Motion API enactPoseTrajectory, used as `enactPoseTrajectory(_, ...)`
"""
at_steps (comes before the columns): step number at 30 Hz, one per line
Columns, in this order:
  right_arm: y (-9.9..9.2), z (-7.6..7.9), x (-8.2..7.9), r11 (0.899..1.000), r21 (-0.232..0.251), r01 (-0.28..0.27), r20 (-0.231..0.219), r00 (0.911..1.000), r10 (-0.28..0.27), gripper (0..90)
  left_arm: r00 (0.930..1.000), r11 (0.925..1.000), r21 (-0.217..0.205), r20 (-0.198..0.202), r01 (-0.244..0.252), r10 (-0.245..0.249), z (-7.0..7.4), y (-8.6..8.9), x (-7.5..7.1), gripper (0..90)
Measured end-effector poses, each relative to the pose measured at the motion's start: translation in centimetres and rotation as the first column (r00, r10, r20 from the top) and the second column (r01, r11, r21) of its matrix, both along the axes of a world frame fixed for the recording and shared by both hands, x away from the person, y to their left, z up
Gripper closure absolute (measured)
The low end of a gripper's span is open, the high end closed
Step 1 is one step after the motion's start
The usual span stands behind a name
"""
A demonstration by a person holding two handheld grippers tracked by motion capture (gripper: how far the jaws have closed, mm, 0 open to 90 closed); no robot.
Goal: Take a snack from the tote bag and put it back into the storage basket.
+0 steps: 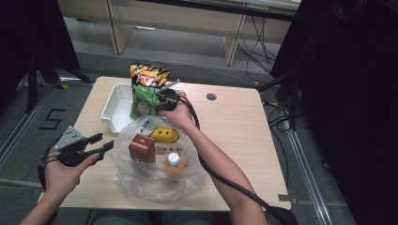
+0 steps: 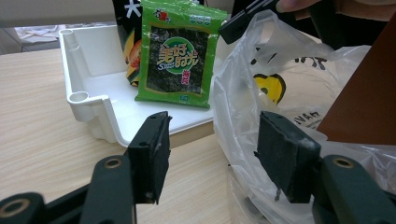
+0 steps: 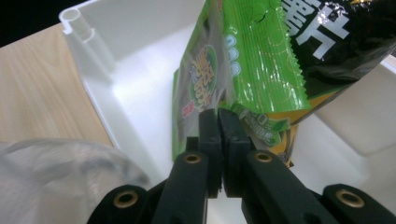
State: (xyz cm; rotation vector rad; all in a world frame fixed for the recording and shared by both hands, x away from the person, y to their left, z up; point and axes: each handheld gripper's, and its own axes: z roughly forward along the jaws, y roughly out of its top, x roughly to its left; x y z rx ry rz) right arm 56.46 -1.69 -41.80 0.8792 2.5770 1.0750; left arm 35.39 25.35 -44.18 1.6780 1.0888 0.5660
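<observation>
Green seaweed packet [image 2: 175,55] stands upright in white tray [image 2: 93,74], long axis vertical, label facing us; our right gripper [image 3: 218,112] pinches its edge, left gripper [image 2: 210,149] gapes beside plastic bag [image 2: 243,93].

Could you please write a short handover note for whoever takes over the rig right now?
Right gripper: jaws shut on the edge of the green seaweed packet, which stands in the white tray against a black-and-orange snack bag.
Left gripper: open, holding nothing, hovering beside the clear plastic bag.
In that bag: a brown box and a small orange bottle.
Done, it seems: the green packet is gripped.
Left, probably: carry the packet between tray and bag; which way it is going cannot be told, so check before moving.
</observation>
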Motion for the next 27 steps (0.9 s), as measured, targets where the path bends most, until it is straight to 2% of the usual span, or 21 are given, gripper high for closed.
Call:
enactPoseTrajectory(2, 0.1, -0.2, 0.1, 1.000, 0.002, 0.012, 0.011, 0.9999, -0.012, 89.4, 1.0000, 1.0000, 0.000, 0.000, 0.000, 0.000, 0.0, 0.0, 0.0, 43.7)
enactPoseTrajectory(3, 0.1, 0.0, 0.1, 1.000, -0.015, 0.008, 0.003, 1.0000, -0.008, 89.4, 1.0000, 1.0000, 0.000, 0.000, 0.000, 0.000, 0.0, 0.0, 0.0, 43.7)
enactPoseTrajectory(6, 0.2, 0.0, 0.1, 1.000, -0.003, 0.016, 0.021, 0.9997, -0.016, 89.3, 1.0000, 1.0000, -0.002, 0.002, 0.001, -0.001, 0.0, -0.1, 0.0, 43.7)
enactPoseTrajectory(8, 0.2, 0.1, 0.1, 1.000, -0.013, 0.019, 0.024, 0.9995, -0.019, 89.3, 1.0000, 1.0000, -0.006, 0.007, 0.006, -0.006, 0.0, -0.1, 0.0, 43.7)
enactPoseTrajectory(9, 0.2, 0.2, 0.0, 1.000, -0.025, 0.012, 0.019, 0.9998, -0.012, 89.4, 0.9999, 0.9999, -0.008, 0.007, 0.010, -0.010, -0.1, -0.1, 0.1, 43.6)
enactPoseTrajectory(10, 0.3, 0.1, -0.1, 1.000, -0.017, 0.011, 0.002, 0.9999, -0.011, 89.4, 0.9999, 0.9999, -0.007, 0.007, 0.009, -0.009, -0.1, -0.1, 0.1, 43.7)
enactPoseTrajectory(11, 0.3, 0.0, -0.1, 1.000, -0.012, 0.002, 0.005, 1.0000, -0.002, 89.4, 1.0000, 1.0000, -0.001, 0.005, 0.007, -0.007, 0.0, -0.1, 0.0, 43.7)
enactPoseTrajectory(16, 0.9, -0.5, -0.4, 0.999, -0.030, -0.037, -0.039, 0.9986, 0.036, 89.4, 1.0000, 1.0000, -0.002, 0.006, 0.008, -0.008, 0.0, -0.1, 0.0, 43.6)
enactPoseTrajectory(20, 1.2, -1.0, -0.3, 0.998, -0.052, -0.042, -0.065, 0.9971, 0.039, 89.4, 1.0000, 1.0000, -0.007, 0.004, 0.005, -0.005, 0.0, -0.1, 0.0, 43.7)
enactPoseTrajectory(22, 1.3, -1.3, -0.2, 0.998, -0.043, -0.038, -0.050, 0.9981, 0.036, 89.5, 1.0000, 1.0000, -0.007, 0.004, 0.005, -0.005, 0.0, 0.0, 0.0, 43.7)
enactPoseTrajectory(23, 1.2, -1.2, -0.2, 0.997, -0.056, -0.044, -0.058, 0.9975, 0.041, 89.6, 1.0000, 1.0000, -0.006, 0.005, 0.007, -0.007, 0.0, 0.0, 0.0, 43.7)
enactPoseTrajectory(27, 1.2, -1.3, -0.2, 0.998, -0.051, -0.036, -0.055, 0.9979, 0.033, 89.9, 0.9999, 0.9999, -0.009, 0.005, 0.009, -0.009, -0.1, -0.1, 0.1, 43.7)
